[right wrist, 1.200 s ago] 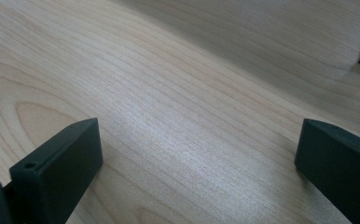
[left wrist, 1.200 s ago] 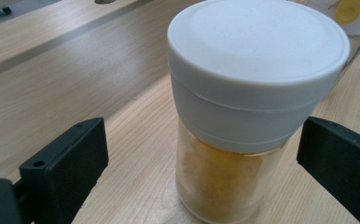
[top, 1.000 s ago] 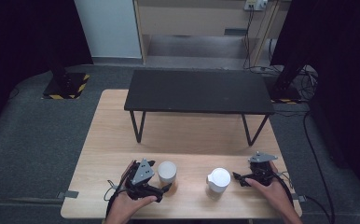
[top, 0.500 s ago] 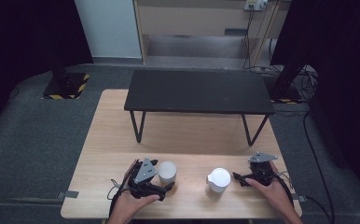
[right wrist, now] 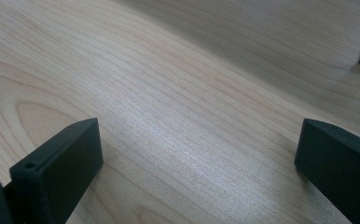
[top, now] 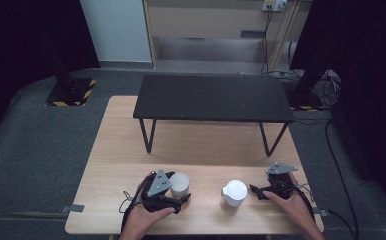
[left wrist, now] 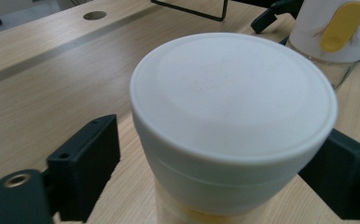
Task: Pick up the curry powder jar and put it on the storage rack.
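A jar with a flat white lid [top: 179,183] [left wrist: 234,112] stands near the front edge of the wooden table [top: 126,150]. My left gripper [top: 174,196] [left wrist: 220,145] is open, one jaw on each side of the jar, with a small gap at the left jaw. To its right stands a second container [top: 234,192] [left wrist: 329,32], clear with a white cap and a yellow tab. My right gripper [top: 257,190] [right wrist: 197,149] is open just right of that container, low over bare wood, with nothing between its fingers.
A low black bench-like table [top: 213,97] on thin metal legs stands across the back half of the wooden table. A round hole [left wrist: 94,15] is in the tabletop. Cables [top: 331,150] lie on the grey floor to the right.
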{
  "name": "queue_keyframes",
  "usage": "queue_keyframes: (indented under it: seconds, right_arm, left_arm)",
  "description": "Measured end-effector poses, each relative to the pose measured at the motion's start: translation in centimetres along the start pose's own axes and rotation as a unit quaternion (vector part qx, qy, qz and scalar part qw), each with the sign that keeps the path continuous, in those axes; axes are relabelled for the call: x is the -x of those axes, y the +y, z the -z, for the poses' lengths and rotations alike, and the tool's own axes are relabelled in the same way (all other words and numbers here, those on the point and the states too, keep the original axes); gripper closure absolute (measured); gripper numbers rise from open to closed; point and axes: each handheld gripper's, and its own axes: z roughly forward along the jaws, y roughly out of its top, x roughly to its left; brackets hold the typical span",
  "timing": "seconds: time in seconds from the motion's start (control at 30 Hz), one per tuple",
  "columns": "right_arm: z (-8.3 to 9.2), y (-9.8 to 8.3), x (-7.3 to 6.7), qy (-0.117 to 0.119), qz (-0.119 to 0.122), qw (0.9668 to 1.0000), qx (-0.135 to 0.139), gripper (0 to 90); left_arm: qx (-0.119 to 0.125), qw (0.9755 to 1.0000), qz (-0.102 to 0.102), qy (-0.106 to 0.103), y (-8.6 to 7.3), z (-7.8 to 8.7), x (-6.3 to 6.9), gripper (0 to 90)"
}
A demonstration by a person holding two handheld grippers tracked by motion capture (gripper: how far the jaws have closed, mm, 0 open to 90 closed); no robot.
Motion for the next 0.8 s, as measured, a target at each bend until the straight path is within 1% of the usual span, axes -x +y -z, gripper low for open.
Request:
queue_keyframes:
  seconds: [0.07, 0.1, 0.13, 0.17, 0.23, 0.3, 0.33, 0.37, 0.47, 0.73, 0.8]
  right_arm:
    - [0.0, 0.0, 0.0, 0.0, 0.0, 1.0, 0.0, 1.6]
    - [0.0, 0.0, 0.0, 0.0, 0.0, 1.0, 0.0, 1.5]
    - [0.0, 0.0, 0.0, 0.0, 0.0, 1.0, 0.0, 1.5]
    - [0.0, 0.0, 0.0, 0.0, 0.0, 1.0, 0.0, 1.5]
    - [0.0, 0.0, 0.0, 0.0, 0.0, 1.0, 0.0, 1.6]
    - [0.0, 0.0, 0.0, 0.0, 0.0, 1.0, 0.0, 1.5]
    - [0.0, 0.0, 0.0, 0.0, 0.0, 1.0, 0.0, 1.5]
    - [0.0, 0.0, 0.0, 0.0, 0.0, 1.0, 0.0, 1.5]
    - [0.0, 0.0, 0.0, 0.0, 0.0, 1.0, 0.0, 1.6]
    - [0.0, 0.0, -0.01, 0.0, 0.0, 1.0, 0.0, 1.5]
    - [0.0, 0.0, -0.01, 0.0, 0.0, 1.0, 0.0, 1.5]
  left_arm:
    - [0.002, 1.0, -0.003, 0.0, -0.03, 0.01, 0.03, 20.6]
    - [0.005, 1.0, -0.003, -0.002, -0.08, 0.05, 0.0, 20.6]
    - [0.007, 1.0, -0.001, -0.001, -0.12, 0.07, 0.01, 25.4]
    - [0.009, 1.0, -0.002, -0.002, -0.13, 0.13, -0.03, 25.4]
    - [0.009, 0.9999, -0.009, -0.003, -0.06, 0.15, 0.1, 32.2]
    - [0.007, 0.9999, -0.015, -0.003, 0.07, 0.14, 0.19, 32.7]
    - [0.007, 0.9999, -0.015, -0.003, 0.07, 0.14, 0.19, 32.8]
    - [0.007, 0.9999, -0.01, -0.007, 0.04, 0.2, 0.0, 32.9]
    - [0.007, 0.9999, -0.01, -0.009, 0.05, 0.25, -0.1, 32.9]
    - [0.003, 0.9997, -0.024, -0.009, 0.3, 0.33, 0.16, 33.1]
    - [0.005, 0.9996, -0.025, -0.014, 0.36, 0.42, 0.04, 33.1]
